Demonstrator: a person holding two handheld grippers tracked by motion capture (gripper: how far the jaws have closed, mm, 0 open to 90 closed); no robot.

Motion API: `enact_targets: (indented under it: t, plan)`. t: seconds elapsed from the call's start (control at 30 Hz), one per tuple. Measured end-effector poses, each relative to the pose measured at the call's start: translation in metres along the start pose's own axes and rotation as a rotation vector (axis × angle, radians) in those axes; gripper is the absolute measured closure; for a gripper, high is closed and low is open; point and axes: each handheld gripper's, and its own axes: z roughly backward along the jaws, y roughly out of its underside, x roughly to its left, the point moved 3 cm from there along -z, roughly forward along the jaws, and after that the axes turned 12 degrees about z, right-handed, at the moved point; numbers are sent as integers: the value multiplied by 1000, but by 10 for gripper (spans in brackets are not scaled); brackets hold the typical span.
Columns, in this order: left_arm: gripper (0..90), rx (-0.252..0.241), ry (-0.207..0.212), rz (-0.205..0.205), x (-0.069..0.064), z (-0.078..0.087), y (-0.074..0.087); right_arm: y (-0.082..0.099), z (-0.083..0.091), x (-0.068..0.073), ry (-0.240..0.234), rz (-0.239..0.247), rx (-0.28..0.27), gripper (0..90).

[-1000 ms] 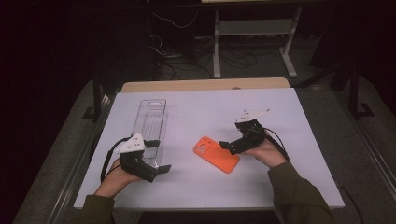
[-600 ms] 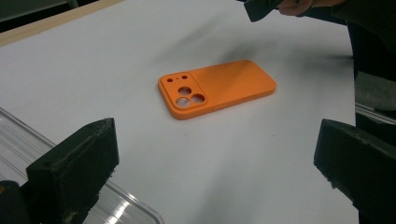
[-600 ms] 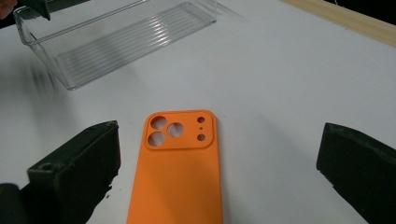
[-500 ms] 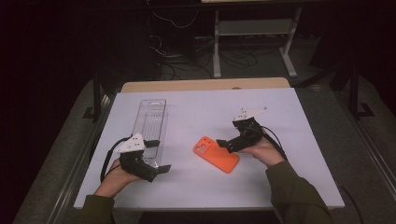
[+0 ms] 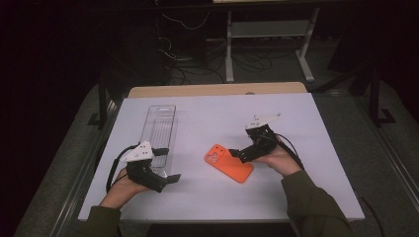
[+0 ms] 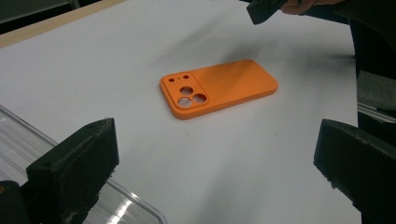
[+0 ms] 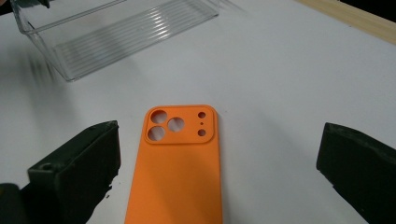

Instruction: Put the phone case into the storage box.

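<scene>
An orange phone case [image 5: 229, 163] lies flat on the white table, camera cut-outs facing up. In the right gripper view the case [image 7: 180, 163] sits between my right gripper's [image 7: 219, 156] wide-open jaws, which do not touch it. In the high view my right gripper [image 5: 240, 150] hovers at the case's right end. My left gripper [image 5: 168, 164] is open at the near end of a clear plastic tray [image 5: 158, 123]. From the left gripper view, the case [image 6: 219, 88] lies ahead of the open left gripper [image 6: 215, 172], well apart from it.
The clear ribbed tray [image 7: 121, 28] is empty and lies lengthwise on the table's left half; its corner [image 6: 28, 140] runs under my left jaw. A wooden strip [image 5: 217, 90] borders the table's far edge. Dark floor, cables and a metal stand lie beyond.
My right gripper has edged slightly left toward the orange case. The left hand, the case and the tray have stayed put.
</scene>
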Motion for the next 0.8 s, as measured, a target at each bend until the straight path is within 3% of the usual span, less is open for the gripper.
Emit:
enact_targets:
  t: [0.8]
  plan:
    - [0, 1, -2, -7, 1, 1, 0, 3, -7, 6, -21, 4, 63, 0]
